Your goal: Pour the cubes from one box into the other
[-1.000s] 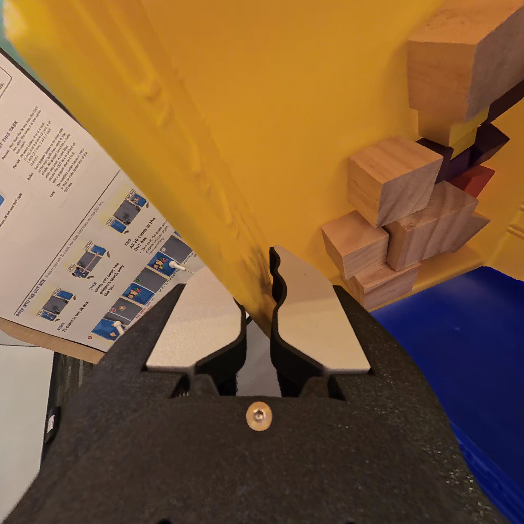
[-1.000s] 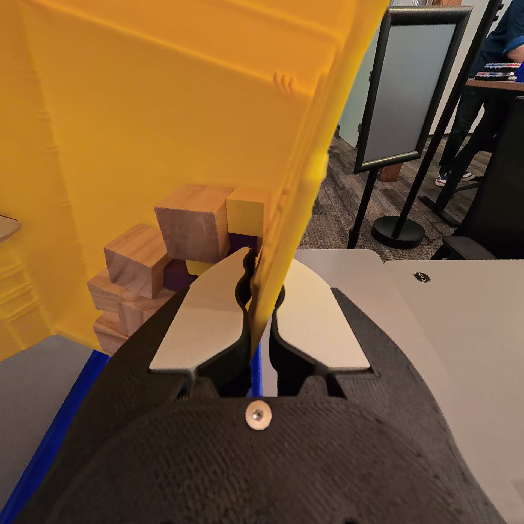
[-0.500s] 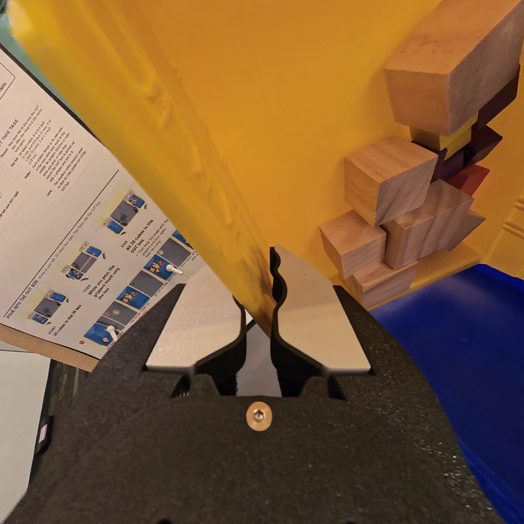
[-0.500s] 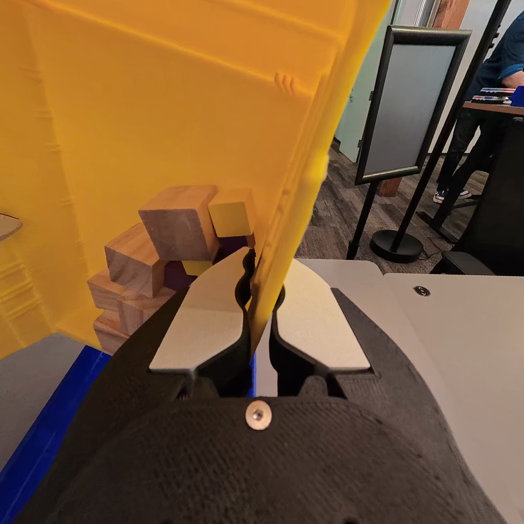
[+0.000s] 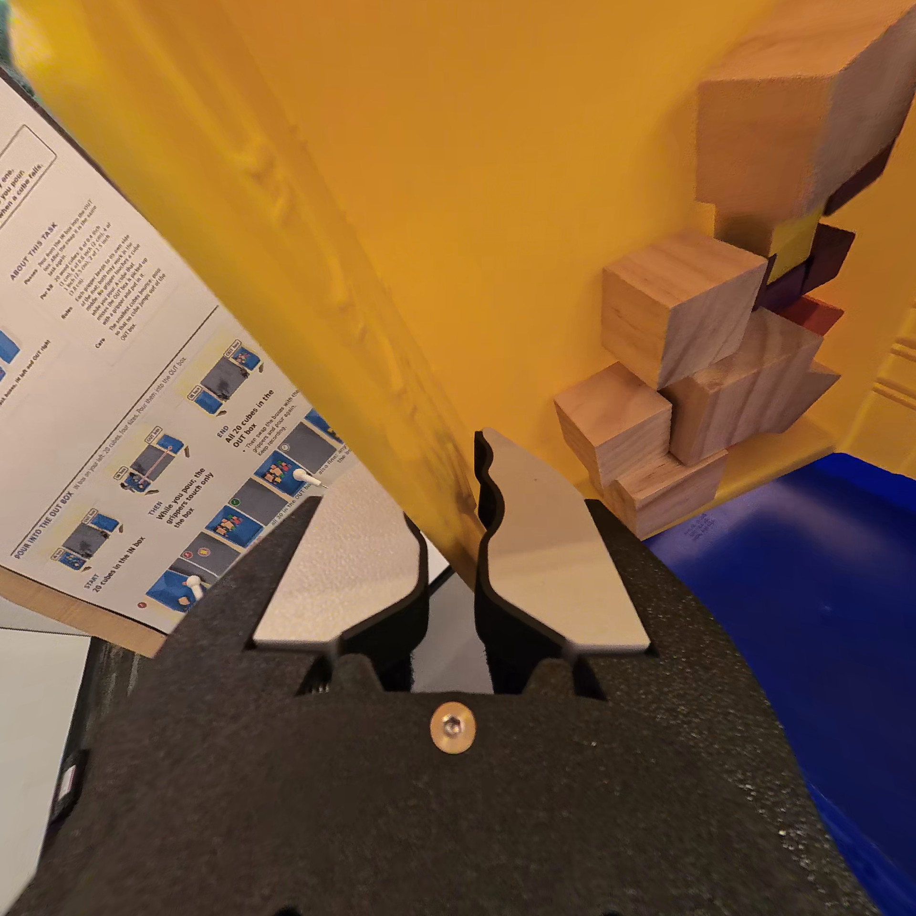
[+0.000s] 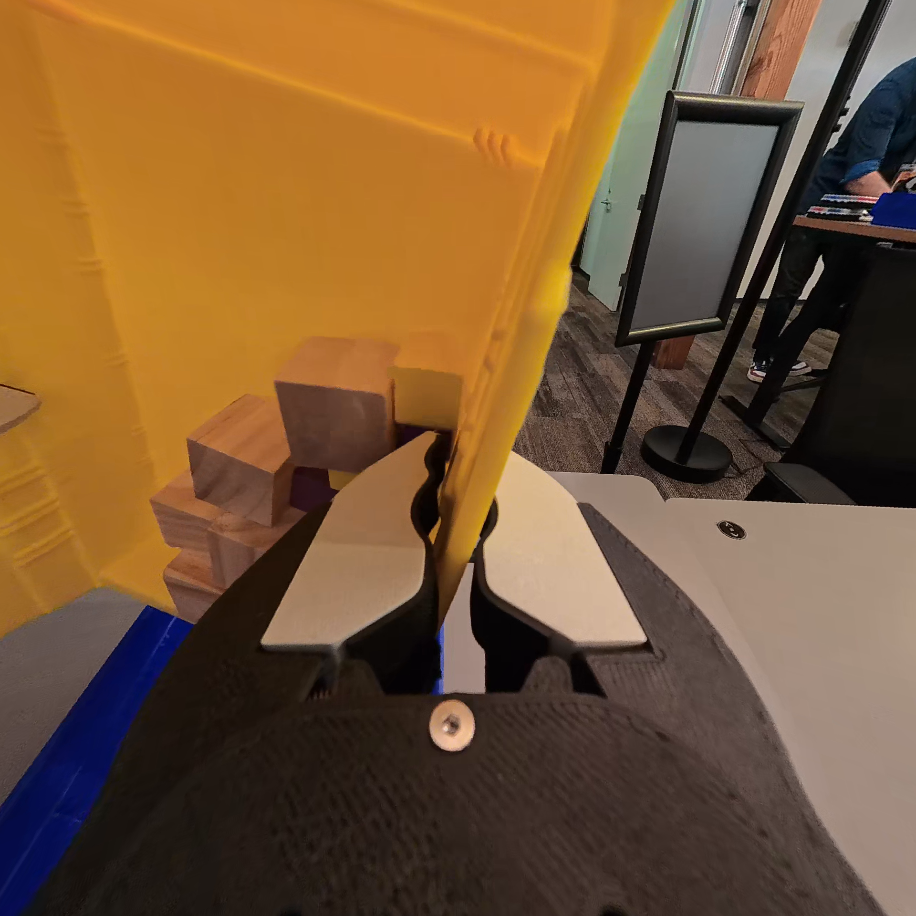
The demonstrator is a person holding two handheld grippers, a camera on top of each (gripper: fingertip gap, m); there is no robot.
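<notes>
A yellow box [image 5: 446, 188] is held tilted steeply, with one gripper on each side wall. My left gripper [image 5: 453, 500] is shut on its left wall, and my right gripper [image 6: 461, 495] is shut on its right wall [image 6: 500, 376]. Several wooden cubes [image 5: 679, 317] and small yellow, purple and red ones are piled in the box's low corner, at its lip; they also show in the right wrist view [image 6: 332, 401]. A blue box [image 5: 803, 619] lies just below that lip, and its rim [image 6: 74, 733] shows in the right wrist view.
A printed instruction sheet on a board [image 5: 124, 396] stands at the left. A white table [image 6: 793, 619] lies at the right. Beyond it are a framed sign on a stand [image 6: 704, 223], a black pole base [image 6: 686, 453] and a person at a desk [image 6: 862, 163].
The yellow box has tilted further. The cube pile has shifted inside it, and the large top cube has slid lower and closer. Both grippers keep their hold.
</notes>
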